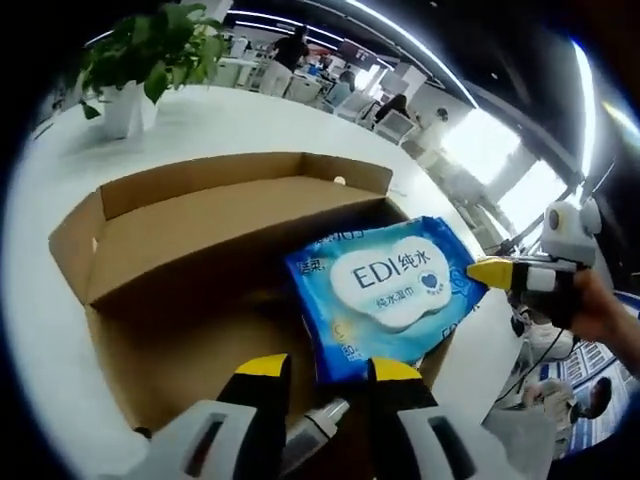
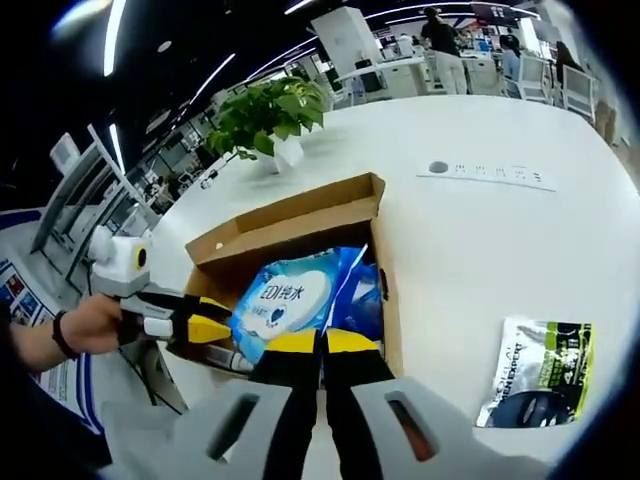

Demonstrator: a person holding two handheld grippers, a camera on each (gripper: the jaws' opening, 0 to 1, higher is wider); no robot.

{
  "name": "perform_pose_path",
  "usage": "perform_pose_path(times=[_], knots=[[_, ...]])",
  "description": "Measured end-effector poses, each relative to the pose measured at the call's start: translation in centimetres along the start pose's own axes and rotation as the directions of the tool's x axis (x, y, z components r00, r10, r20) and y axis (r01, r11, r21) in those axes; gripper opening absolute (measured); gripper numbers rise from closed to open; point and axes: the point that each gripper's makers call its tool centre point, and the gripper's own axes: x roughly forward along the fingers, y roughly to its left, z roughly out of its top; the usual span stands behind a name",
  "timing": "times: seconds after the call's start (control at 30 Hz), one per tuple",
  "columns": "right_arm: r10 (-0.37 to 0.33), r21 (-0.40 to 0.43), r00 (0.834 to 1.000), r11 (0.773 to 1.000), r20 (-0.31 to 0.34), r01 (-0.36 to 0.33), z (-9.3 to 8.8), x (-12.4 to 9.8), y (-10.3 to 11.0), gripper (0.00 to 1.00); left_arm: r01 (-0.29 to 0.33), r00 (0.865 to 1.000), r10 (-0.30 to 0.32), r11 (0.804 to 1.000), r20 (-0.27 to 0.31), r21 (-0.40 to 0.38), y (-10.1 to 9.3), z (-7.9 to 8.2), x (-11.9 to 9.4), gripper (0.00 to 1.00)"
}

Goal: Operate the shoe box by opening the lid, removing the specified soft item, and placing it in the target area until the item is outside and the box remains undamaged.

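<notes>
Right tongs, yellow-tipped, are clenched on an edge of the blue plastic pack of wet wipes, which is tilted up inside the open brown cardboard shoe box. Left tongs stand released, jaws apart over the box's near wall; the pack lies just beyond them in the box. Round the box spreads a white tabletop in an open office with ceiling strip lights. A potted green plant stands behind the box; a dark-and-green foil pouch lies apart on the tabletop.
</notes>
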Motion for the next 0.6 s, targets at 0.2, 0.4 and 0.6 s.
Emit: perform_pose_path(times=[0.2,0.4,0.6], knots=[[-0.002,0.024,1.000,1.000,0.001,0.002,-0.7,-0.1,-0.3,0.00,0.060,0.998,-0.061,0.996,-0.004,-0.071,-0.7,0.3,1.2,0.29],[0.001,0.096,1.000,0.995,0.008,-0.001,-1.5,-0.2,-1.0,0.00,0.072,0.997,-0.072,0.991,-0.002,-0.114,-0.6,0.7,1.5,0.13],[-0.003,0.099,1.000,0.995,0.007,0.002,-1.3,-0.1,-1.3,0.00,0.057,0.998,-0.059,0.995,-0.017,-0.083,-1.1,0.8,1.6,0.05]])
